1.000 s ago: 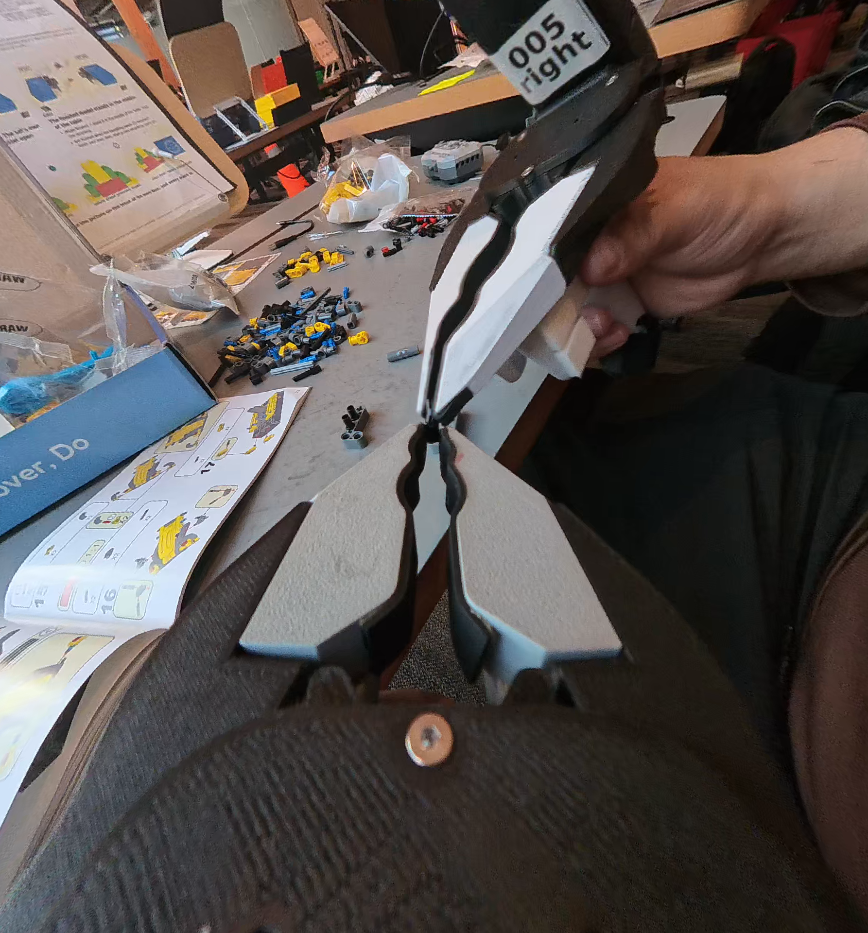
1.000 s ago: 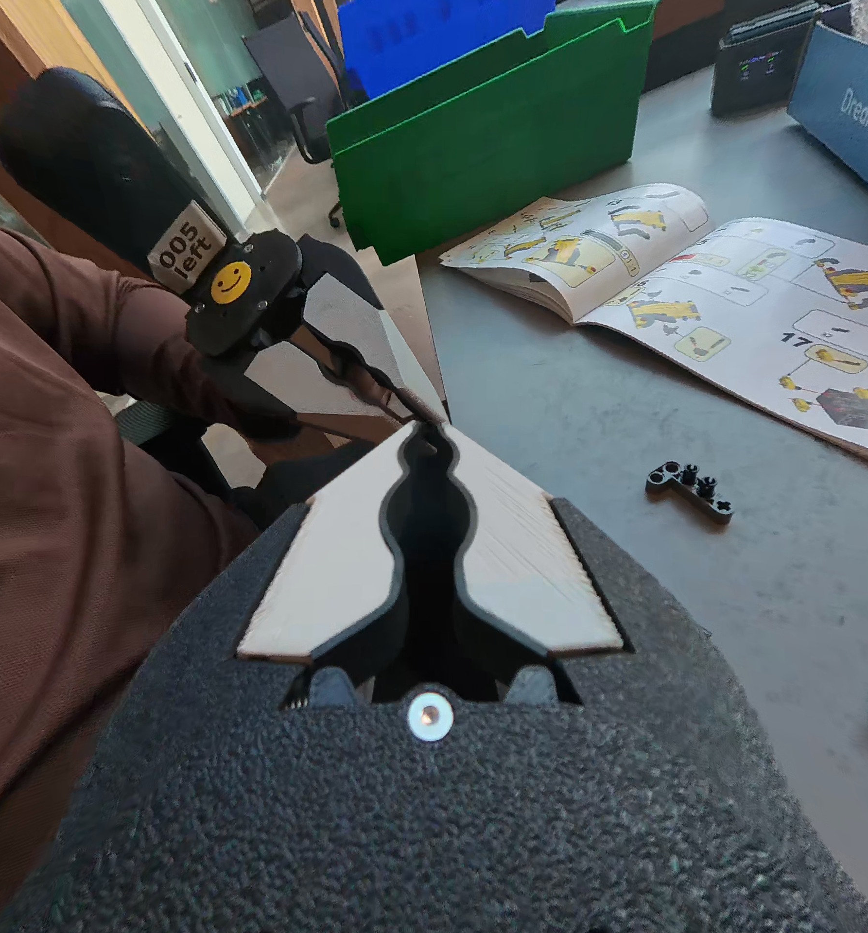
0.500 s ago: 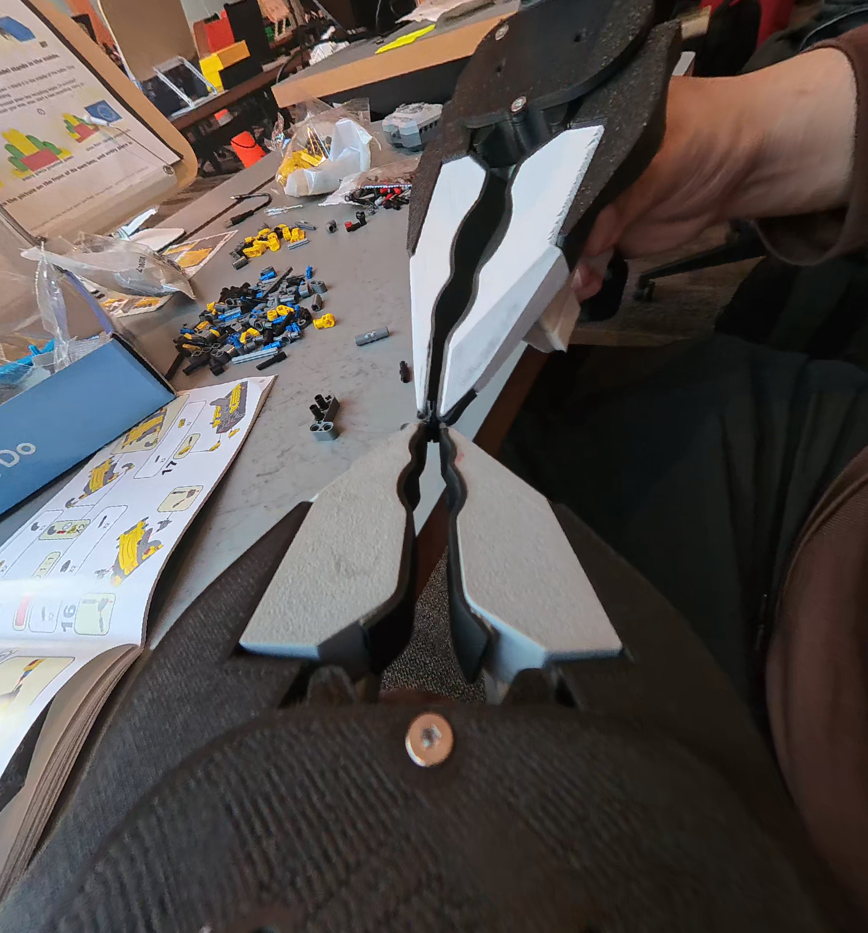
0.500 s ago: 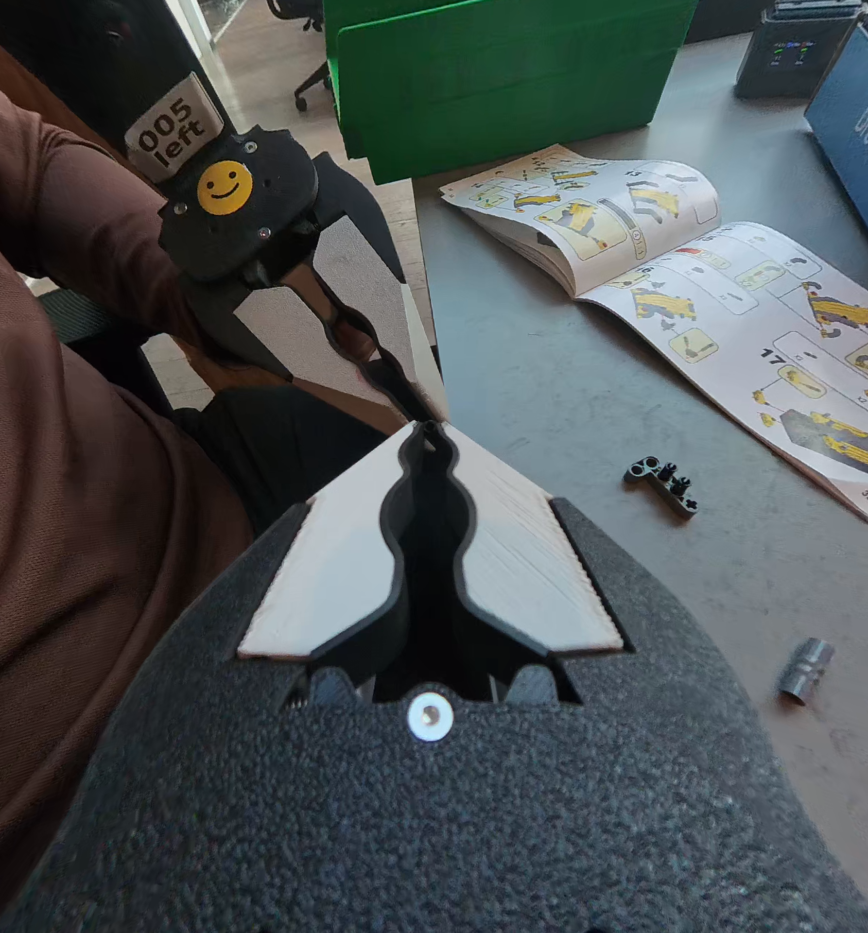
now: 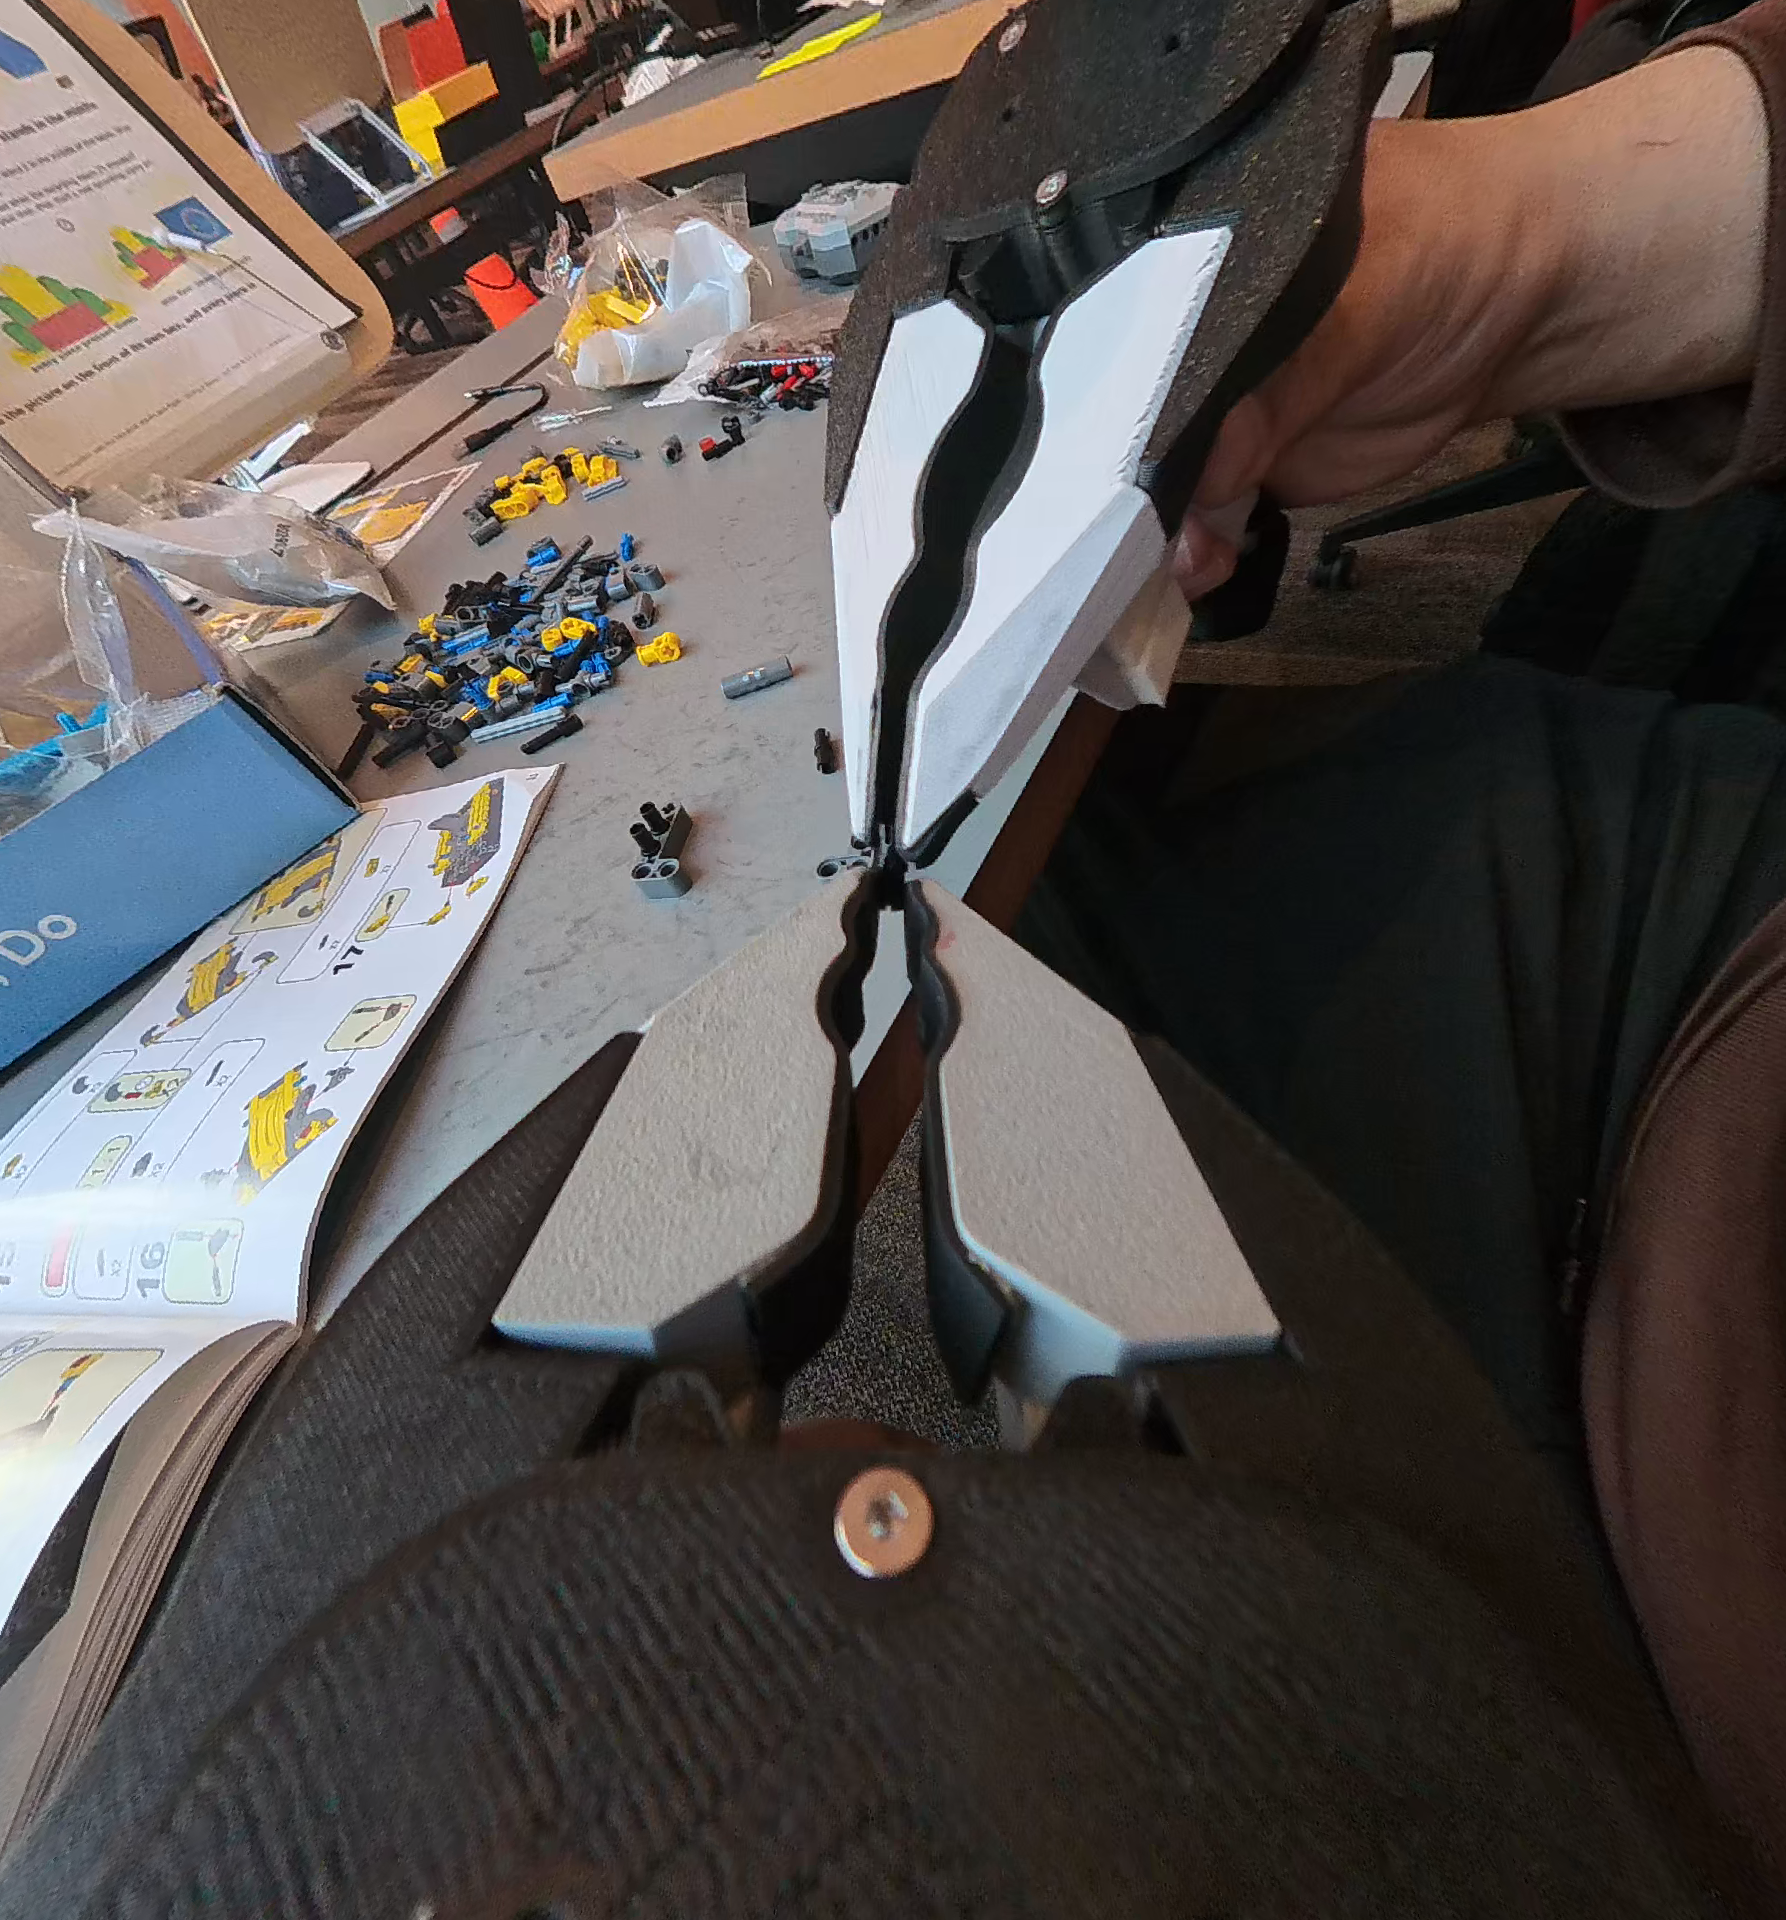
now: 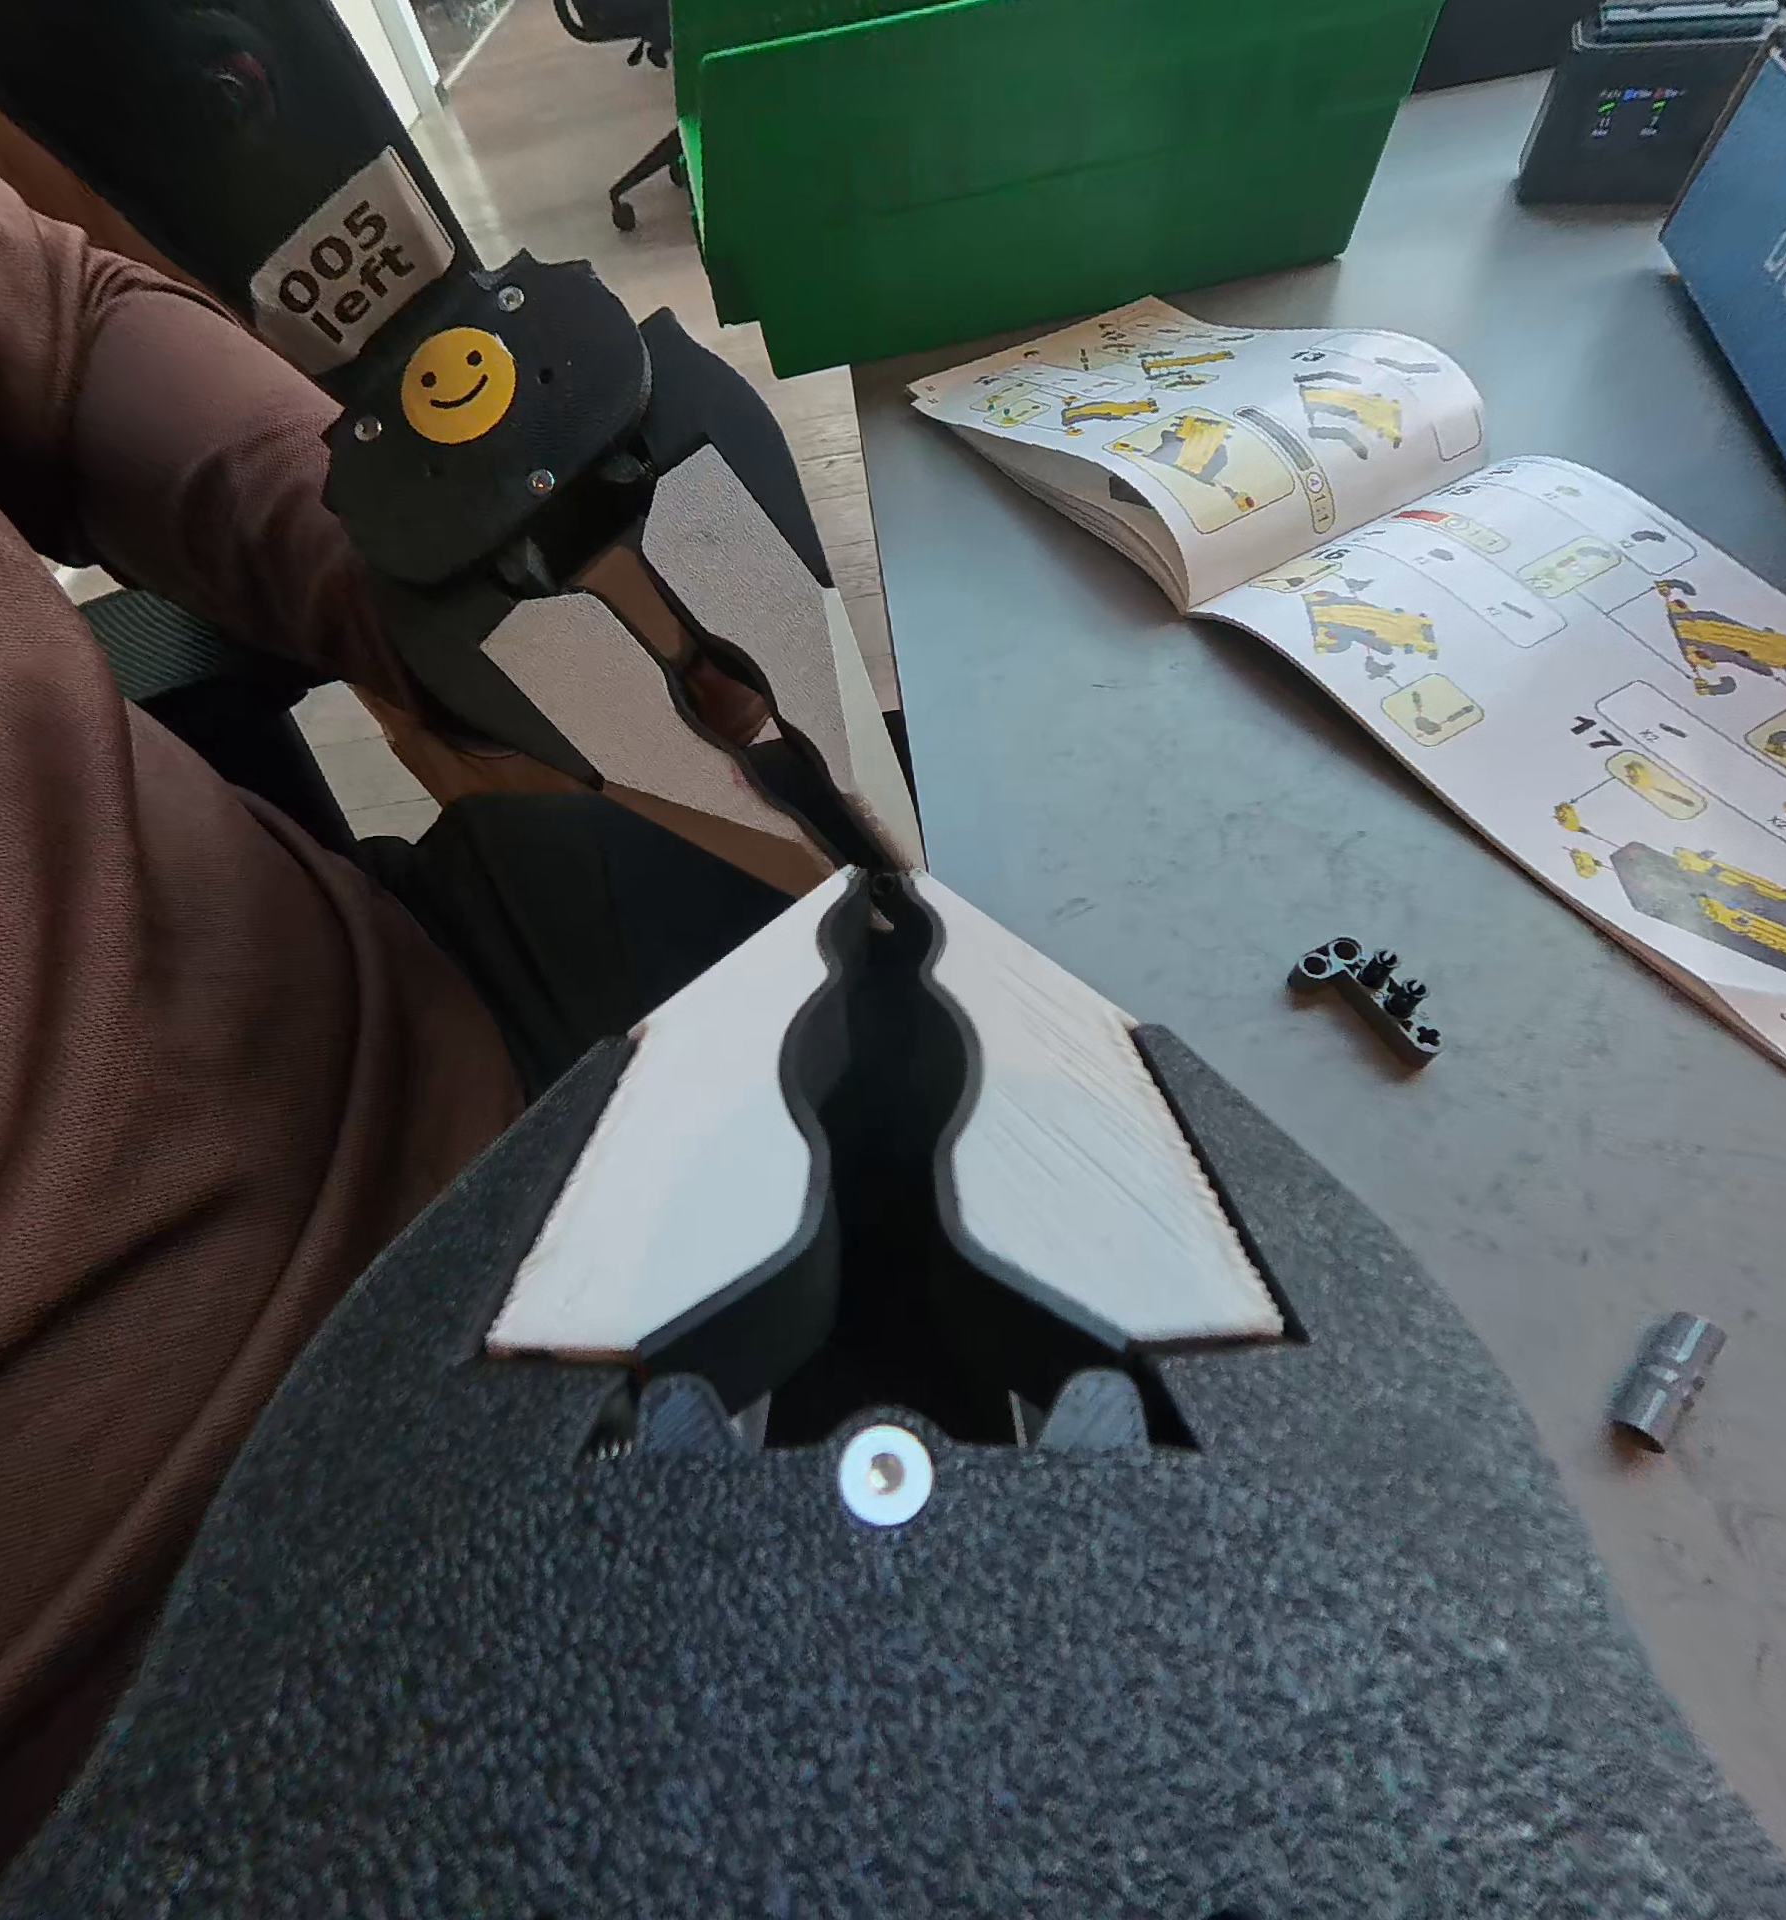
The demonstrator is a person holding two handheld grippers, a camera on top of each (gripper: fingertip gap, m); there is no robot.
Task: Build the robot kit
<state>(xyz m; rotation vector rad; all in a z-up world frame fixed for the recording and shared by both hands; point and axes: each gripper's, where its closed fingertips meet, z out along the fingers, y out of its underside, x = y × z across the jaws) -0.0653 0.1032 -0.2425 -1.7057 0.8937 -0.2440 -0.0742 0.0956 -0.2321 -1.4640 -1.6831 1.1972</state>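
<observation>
My left gripper (image 5: 884,902) and my right gripper (image 5: 885,844) meet tip to tip just off the near edge of the grey table (image 5: 577,956). Both have their jaws closed to a narrow slit. A small black piece (image 6: 884,891) sits between the tips of the right gripper (image 6: 884,883), pressed against the tips of the left gripper (image 6: 871,840). The joint is tiny and dark, so I cannot tell how much of the piece each gripper holds. A person's hand holds each gripper.
A black L-shaped piece with pins (image 6: 1372,987) and a grey tube (image 6: 1663,1392) lie on the table. An open instruction booklet (image 6: 1440,623), a pile of small parts (image 5: 515,655), a blue box (image 5: 89,914) and a green bin (image 6: 1024,156) stand farther off. Less than 4 cm separates the two grippers' tips.
Both grippers have stayed tip to tip while turning. The right gripper has swung more upright over the left one, and both views have shifted slightly along the table edge.
</observation>
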